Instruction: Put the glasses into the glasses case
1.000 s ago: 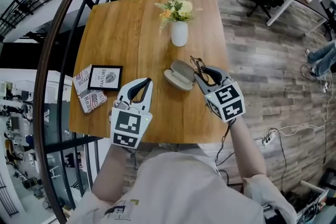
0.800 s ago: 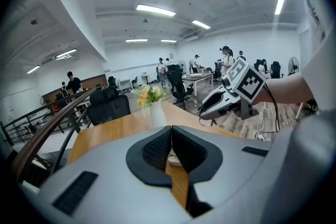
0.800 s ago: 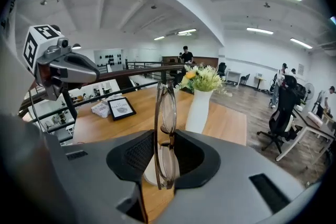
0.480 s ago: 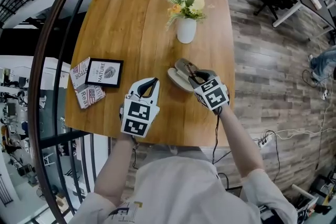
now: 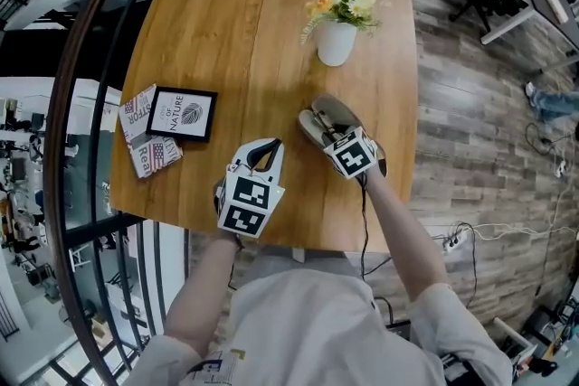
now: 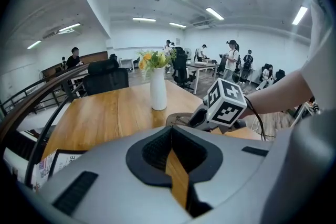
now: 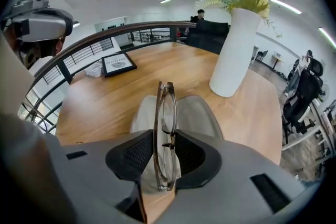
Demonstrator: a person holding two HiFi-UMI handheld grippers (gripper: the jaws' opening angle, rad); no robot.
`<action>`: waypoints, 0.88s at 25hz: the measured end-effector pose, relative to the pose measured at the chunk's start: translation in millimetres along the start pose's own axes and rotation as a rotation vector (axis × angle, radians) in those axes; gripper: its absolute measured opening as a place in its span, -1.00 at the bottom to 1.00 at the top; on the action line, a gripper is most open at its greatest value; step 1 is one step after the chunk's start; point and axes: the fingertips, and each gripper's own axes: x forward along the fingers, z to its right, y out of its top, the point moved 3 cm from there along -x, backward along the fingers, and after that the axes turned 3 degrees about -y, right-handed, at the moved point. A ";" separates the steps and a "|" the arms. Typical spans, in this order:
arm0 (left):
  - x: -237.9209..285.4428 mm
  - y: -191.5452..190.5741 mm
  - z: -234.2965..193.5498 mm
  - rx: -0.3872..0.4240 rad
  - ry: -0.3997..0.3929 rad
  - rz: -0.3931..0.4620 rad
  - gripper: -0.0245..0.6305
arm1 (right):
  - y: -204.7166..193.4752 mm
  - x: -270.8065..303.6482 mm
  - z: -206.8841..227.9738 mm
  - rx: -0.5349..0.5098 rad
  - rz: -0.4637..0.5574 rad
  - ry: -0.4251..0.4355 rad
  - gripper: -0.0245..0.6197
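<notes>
My right gripper [image 7: 167, 137] hangs pointing steeply down over the open grey glasses case [image 7: 202, 113]. Folded brown-rimmed glasses [image 7: 167, 102] stand on edge between its pads. The jaws are opening while both pads still touch the frame. In the head view the right gripper [image 5: 322, 129] covers the middle of the case [image 5: 338, 109], which lies on the wooden table [image 5: 217, 32] near its right edge. My left gripper [image 5: 267, 144] is to the left of the case, near the front edge, jaws together and holding nothing. The left gripper view shows its tips [image 6: 171, 129] meeting.
A white vase [image 5: 336, 42] with flowers stands just behind the case. A black picture frame [image 5: 181, 113] rests on books [image 5: 145, 145] at the table's left edge. A curved railing [image 5: 86, 104] runs along the left. Office chairs and desks stand beyond the table at the right.
Both grippers have come down toward the table. The right one, carrying the glasses, has sunk from above and beside the case to just over it.
</notes>
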 end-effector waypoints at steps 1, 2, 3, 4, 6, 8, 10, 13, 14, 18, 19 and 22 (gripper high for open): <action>2.8 -6.1 -2.7 -0.009 -0.001 -0.014 -0.87 | -1.7 5.9 -0.9 0.002 -0.013 0.003 -0.47; 5.2 -11.5 -5.1 -0.018 -0.004 -0.027 -0.87 | -2.7 11.0 -1.7 0.006 -0.025 0.008 -0.47; 7.1 -15.9 -7.2 -0.025 -0.007 -0.038 -0.87 | -3.6 15.9 -1.9 0.008 -0.035 0.011 -0.46; 8.5 -19.4 -8.8 -0.031 -0.010 -0.046 -0.87 | -4.4 20.8 -1.5 0.008 -0.042 0.012 -0.45; 9.9 -23.9 -10.7 -0.037 -0.015 -0.053 -0.87 | -2.0 26.2 -1.5 0.005 -0.043 0.018 -0.44; 9.8 -28.0 -11.3 -0.043 -0.021 -0.056 -0.87 | -0.9 27.1 -3.6 0.032 -0.047 0.038 -0.44; 8.4 -32.5 -11.3 -0.047 -0.027 -0.062 -0.87 | -1.1 25.0 -4.5 0.087 -0.042 0.053 -0.43; 5.8 -38.5 -11.4 -0.051 -0.037 -0.070 -0.87 | 1.4 19.6 -5.5 0.135 -0.026 0.064 -0.41; 4.7 -40.6 -11.7 -0.053 -0.039 -0.073 -0.87 | 3.1 17.7 -6.8 0.147 -0.018 0.072 -0.41; 1.0 -48.6 -13.2 -0.055 -0.044 -0.081 -0.87 | 7.6 11.2 -12.6 0.216 0.017 0.113 -0.41; 0.5 -50.1 -13.7 -0.057 -0.045 -0.083 -0.87 | 8.7 10.3 -14.7 0.226 0.024 0.128 -0.41; -1.1 -54.2 -16.0 -0.059 -0.048 -0.085 -0.87 | 10.3 8.8 -18.9 0.257 0.041 0.154 -0.40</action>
